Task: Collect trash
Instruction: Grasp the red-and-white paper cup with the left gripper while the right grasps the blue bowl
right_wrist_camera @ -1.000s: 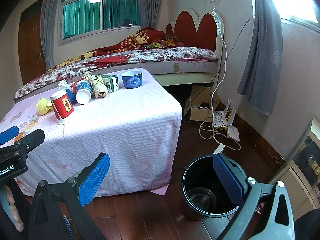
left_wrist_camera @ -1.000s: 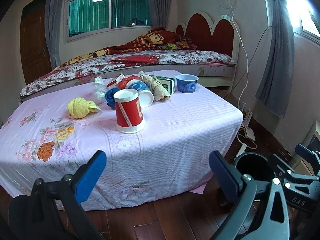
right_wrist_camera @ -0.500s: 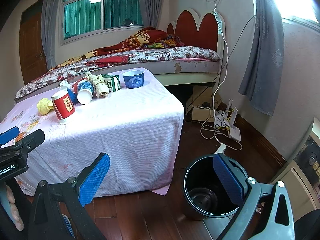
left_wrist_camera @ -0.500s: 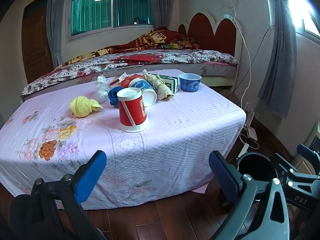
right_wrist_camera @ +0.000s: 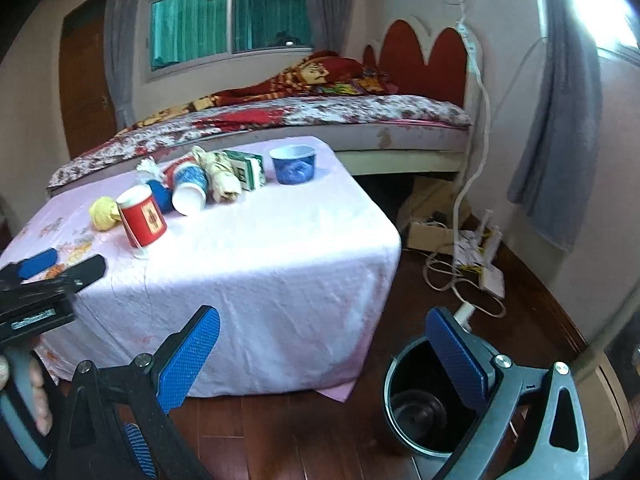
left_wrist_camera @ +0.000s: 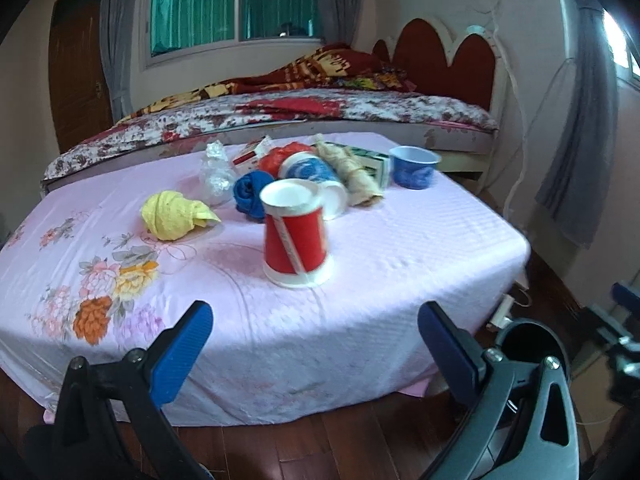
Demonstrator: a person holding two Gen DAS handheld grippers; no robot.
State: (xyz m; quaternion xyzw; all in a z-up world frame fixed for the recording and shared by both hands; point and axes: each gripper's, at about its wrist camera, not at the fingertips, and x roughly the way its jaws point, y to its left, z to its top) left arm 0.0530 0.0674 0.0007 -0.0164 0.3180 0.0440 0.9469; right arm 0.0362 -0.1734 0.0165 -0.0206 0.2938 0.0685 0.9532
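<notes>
Trash lies on a table with a pink cloth (left_wrist_camera: 420,248): an upside-down red paper cup (left_wrist_camera: 295,236), a yellow wad (left_wrist_camera: 174,215), a blue wad (left_wrist_camera: 248,194), a blue-white cup on its side (left_wrist_camera: 316,178), a crumpled wrapper (left_wrist_camera: 356,172), a green box (left_wrist_camera: 376,164) and a blue bowl (left_wrist_camera: 414,166). My left gripper (left_wrist_camera: 314,344) is open and empty, short of the table's near edge. My right gripper (right_wrist_camera: 322,354) is open and empty, over the floor beside a black bin (right_wrist_camera: 424,400). The red cup also shows in the right wrist view (right_wrist_camera: 142,216).
A bed (left_wrist_camera: 320,116) stands behind the table. Cables, a power strip and a cardboard box (right_wrist_camera: 460,240) lie on the wooden floor at the right. Grey curtains (right_wrist_camera: 556,120) hang at the right wall. The left gripper (right_wrist_camera: 36,284) shows at the right view's left edge.
Both grippers have moved a little closer to the table, and the red cup looks larger. Both stay open and empty. The trash has not moved.
</notes>
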